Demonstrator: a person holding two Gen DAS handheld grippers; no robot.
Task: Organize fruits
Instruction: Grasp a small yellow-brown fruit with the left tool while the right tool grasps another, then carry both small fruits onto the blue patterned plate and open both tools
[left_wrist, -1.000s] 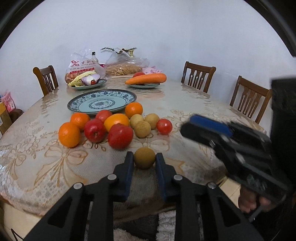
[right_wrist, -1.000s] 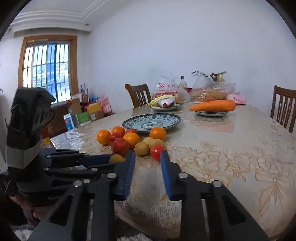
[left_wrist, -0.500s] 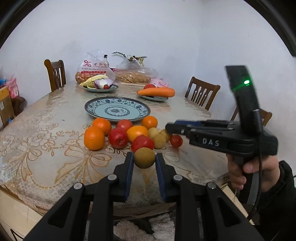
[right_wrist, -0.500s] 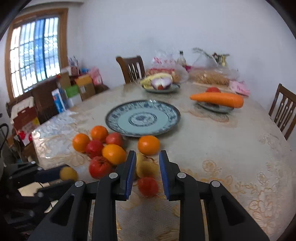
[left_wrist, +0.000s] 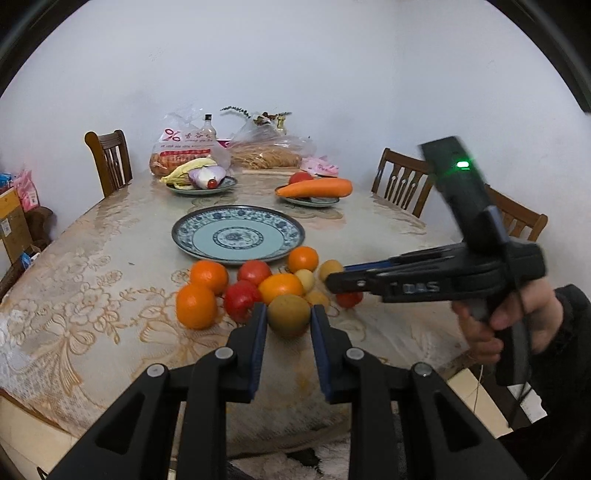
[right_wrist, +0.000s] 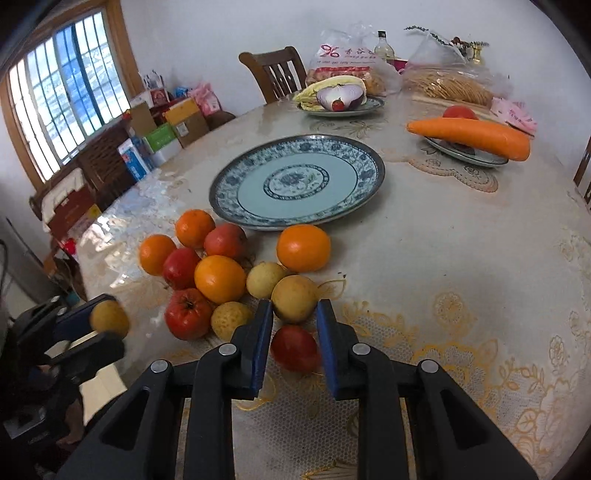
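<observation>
My left gripper (left_wrist: 288, 318) is shut on a small brown-yellow pear (left_wrist: 288, 315) and holds it above the table's near edge; the pear also shows in the right wrist view (right_wrist: 109, 318). A pile of oranges (right_wrist: 219, 278), red apples (right_wrist: 187, 313) and yellow pears (right_wrist: 294, 298) lies in front of the empty blue patterned plate (right_wrist: 295, 184). My right gripper (right_wrist: 294, 317) is open, its fingers on either side of a red tomato (right_wrist: 294, 348) at the pile's near side, apparently just above it. In the left wrist view the right gripper (left_wrist: 338, 282) reaches over the pile from the right.
A plate with a carrot (right_wrist: 469, 136) and a tomato stands at the back right. A plate with corn and onion (right_wrist: 340, 96) stands at the back. Bags and a bottle lie behind them. Wooden chairs (left_wrist: 109, 159) ring the table. Boxes (right_wrist: 162, 125) are stacked under the window.
My right gripper has swung forward and down over the pile, coming to straddle the tomato. My left gripper has lifted the pear and carried it a little toward the pile.
</observation>
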